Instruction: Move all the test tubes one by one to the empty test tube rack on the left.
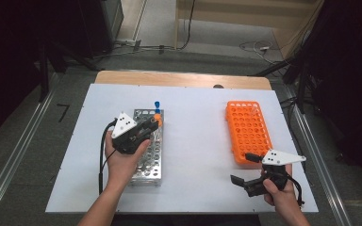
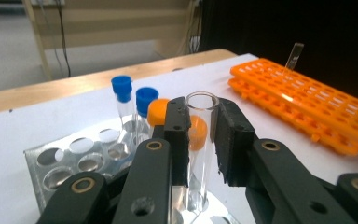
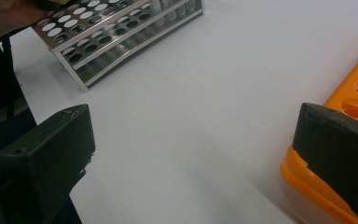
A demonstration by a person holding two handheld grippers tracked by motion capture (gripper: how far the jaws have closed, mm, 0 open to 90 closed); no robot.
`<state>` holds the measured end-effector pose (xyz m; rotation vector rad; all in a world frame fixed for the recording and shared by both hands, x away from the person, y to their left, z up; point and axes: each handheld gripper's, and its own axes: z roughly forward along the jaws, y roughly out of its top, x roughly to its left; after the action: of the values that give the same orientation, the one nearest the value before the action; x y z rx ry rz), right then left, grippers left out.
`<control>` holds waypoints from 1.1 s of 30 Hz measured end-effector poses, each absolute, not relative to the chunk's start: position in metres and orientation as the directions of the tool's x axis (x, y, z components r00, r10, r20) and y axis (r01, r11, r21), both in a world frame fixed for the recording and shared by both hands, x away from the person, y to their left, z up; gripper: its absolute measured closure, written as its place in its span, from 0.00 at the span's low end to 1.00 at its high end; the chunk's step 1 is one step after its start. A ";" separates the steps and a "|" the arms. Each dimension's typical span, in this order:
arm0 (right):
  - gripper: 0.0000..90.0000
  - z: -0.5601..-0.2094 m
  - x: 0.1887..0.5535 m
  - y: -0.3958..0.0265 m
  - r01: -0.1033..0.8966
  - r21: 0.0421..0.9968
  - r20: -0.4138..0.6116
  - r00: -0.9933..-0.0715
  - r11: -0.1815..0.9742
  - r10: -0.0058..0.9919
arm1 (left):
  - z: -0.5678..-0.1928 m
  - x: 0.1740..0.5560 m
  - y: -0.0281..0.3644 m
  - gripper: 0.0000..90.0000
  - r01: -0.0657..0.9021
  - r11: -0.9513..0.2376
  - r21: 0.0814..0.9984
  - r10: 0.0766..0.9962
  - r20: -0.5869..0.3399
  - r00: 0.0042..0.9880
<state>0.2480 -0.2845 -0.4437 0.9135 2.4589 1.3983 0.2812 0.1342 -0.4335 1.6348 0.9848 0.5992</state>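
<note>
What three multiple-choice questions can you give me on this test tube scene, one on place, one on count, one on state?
1. Where does the orange rack lie relative to the metal rack?
A. To its right
B. To its left
C. On top of it

2. How many blue-capped tubes stand in the metal rack?
A. None
B. Two
C. Five

3. What is the left gripper doing?
A. Open over bare table
B. Shut on an orange cap
C. Shut on an uncapped clear tube

Answers: 1 A, the high view shows it on the right. 2 B, the left gripper view shows two blue caps. 3 C, its fingers press the tube's sides.
</note>
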 end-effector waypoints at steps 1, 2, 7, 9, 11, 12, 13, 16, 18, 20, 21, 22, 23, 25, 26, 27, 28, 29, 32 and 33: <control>0.00 -0.444 0.248 -0.284 0.426 0.824 0.148 -0.798 0.373 0.585 | -0.433 0.280 0.133 0.83 0.310 -0.080 0.947 0.847 -0.099 0.523; 0.00 -0.444 0.248 -0.284 0.427 0.822 0.147 -0.798 0.376 0.585 | -0.432 0.279 0.133 0.83 0.322 -0.088 0.943 0.849 -0.098 0.519; 0.00 -0.445 0.248 -0.284 0.426 0.822 0.143 -0.797 0.379 0.587 | -0.435 0.276 0.130 0.83 0.352 -0.120 0.928 0.856 -0.083 0.511; 0.00 -0.445 0.248 -0.284 0.427 0.821 0.142 -0.796 0.379 0.589 | -0.437 0.278 0.129 0.83 0.370 -0.126 0.921 0.854 -0.088 0.512; 0.00 -0.445 0.248 -0.284 0.427 0.821 0.141 -0.795 0.379 0.590 | -0.439 0.281 0.128 0.82 0.394 -0.129 0.910 0.852 -0.101 0.514; 0.00 -0.445 0.248 -0.284 0.427 0.821 0.141 -0.795 0.378 0.591 | -0.439 0.281 0.128 0.82 0.403 -0.140 0.904 0.852 -0.098 0.515; 0.00 -0.445 0.248 -0.285 0.427 0.822 0.140 -0.794 0.378 0.592 | -0.439 0.281 0.128 0.81 0.400 -0.140 0.906 0.852 -0.095 0.515; 0.00 -0.445 0.249 -0.285 0.426 0.823 0.139 -0.792 0.376 0.594 | -0.438 0.281 0.128 0.76 0.396 -0.128 0.909 0.844 -0.110 0.525; 0.00 -0.445 0.249 -0.286 0.427 0.823 0.138 -0.790 0.375 0.597 | -0.437 0.280 0.129 0.72 0.389 -0.121 0.913 0.833 -0.119 0.540; 0.00 -0.444 0.250 -0.287 0.430 0.824 0.139 -0.785 0.369 0.604 | -0.435 0.278 0.131 0.64 0.380 -0.116 0.918 0.828 -0.122 0.547; 0.00 -0.443 0.250 -0.288 0.427 0.827 0.136 -0.783 0.366 0.606 | -0.434 0.277 0.132 0.58 0.376 -0.102 0.921 0.827 -0.131 0.547; 0.00 -0.442 0.251 -0.289 0.427 0.830 0.137 -0.779 0.359 0.612 | -0.432 0.276 0.133 0.53 0.375 -0.089 0.923 0.823 -0.144 0.550; 0.00 -0.441 0.252 -0.290 0.425 0.833 0.135 -0.776 0.353 0.616 | -0.431 0.275 0.134 0.47 0.373 -0.075 0.925 0.816 -0.158 0.556; 0.00 -0.439 0.254 -0.292 0.427 0.838 0.135 -0.766 0.340 0.629 | -0.428 0.272 0.136 0.35 0.369 -0.057 0.928 0.809 -0.174 0.562; 0.00 -0.438 0.256 -0.294 0.428 0.840 0.138 -0.761 0.332 0.634 | -0.427 0.270 0.136 0.28 0.364 -0.059 0.929 0.807 -0.170 0.565; 0.00 -0.437 0.258 -0.295 0.432 0.842 0.141 -0.754 0.323 0.642 | -0.426 0.268 0.137 0.23 0.360 -0.054 0.931 0.797 -0.177 0.578; 0.00 -0.437 0.261 -0.296 0.432 0.845 0.141 -0.747 0.315 0.649 | -0.425 0.266 0.137 0.20 0.361 -0.047 0.932 0.788 -0.187 0.587; 0.00 -0.436 0.262 -0.297 0.436 0.844 0.140 -0.742 0.312 0.656 | -0.425 0.264 0.138 0.17 0.362 -0.036 0.931 0.776 -0.203 0.597; 0.00 -0.434 0.269 -0.299 0.435 0.850 0.134 -0.725 0.298 0.676 | -0.424 0.257 0.140 0.10 0.353 -0.033 0.935 0.764 -0.204 0.612; 0.00 -0.433 0.272 -0.300 0.435 0.852 0.132 -0.719 0.293 0.682 | -0.424 0.255 0.141 0.08 0.353 -0.030 0.935 0.760 -0.208 0.616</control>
<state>0.2721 -0.3001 -0.4328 1.0233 2.3067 1.3932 0.2548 0.1411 -0.4239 1.6319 0.9398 0.4193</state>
